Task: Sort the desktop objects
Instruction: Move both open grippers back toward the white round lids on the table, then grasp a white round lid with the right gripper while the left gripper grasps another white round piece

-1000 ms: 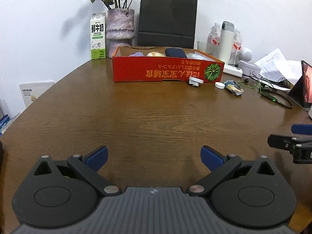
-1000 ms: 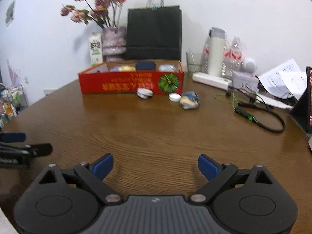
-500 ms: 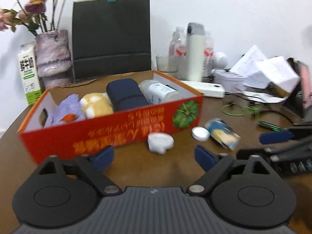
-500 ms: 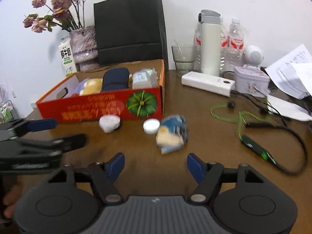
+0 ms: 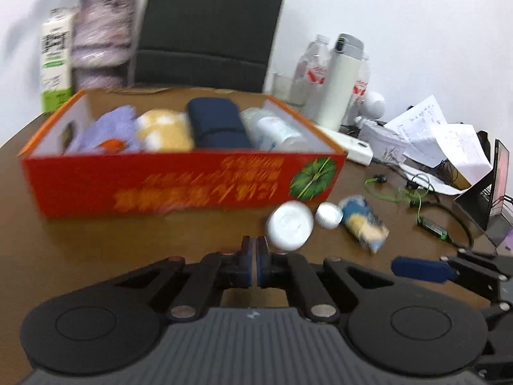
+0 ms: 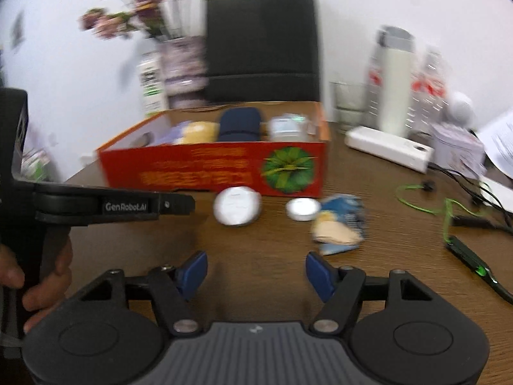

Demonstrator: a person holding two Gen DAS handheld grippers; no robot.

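A: Quick, which step? Sorting looks partly done. The red box (image 5: 179, 189) at the far side of the desk (image 5: 128, 250) already holds a purple plush, a yellow plush, a navy case (image 5: 215, 125) and a clear bottle.

B: Agreed. Three loose things lie on the desk just near of the box's right front corner: a round white tub (image 6: 236, 206), a small white cap (image 6: 303, 209) to its right, and a blue-yellow snack packet (image 6: 339, 224) right of that. The cap and the packet sit close, maybe touching; too blurred to say.

A: Tools?

B: The left tool (image 5: 256, 264) has its jaws pressed together with nothing between them. They have just been closing, on air. The tub sits just beyond and right of its tips, apart from them. The right tool (image 6: 255, 272) has jaws parted and nothing between them; they have narrowed a bit. It is short of the cap and packet.

A: So it's the approach step, nothing picked yet.

B: My read too. Next, I judge the right tool has to go forward and a little right to straddle the cap or the packet, then clamp. The left tool would need to spread its jaws before it can take the tub.

A: Risk?

B: The tub is wide and round, so it could slip out sideways.
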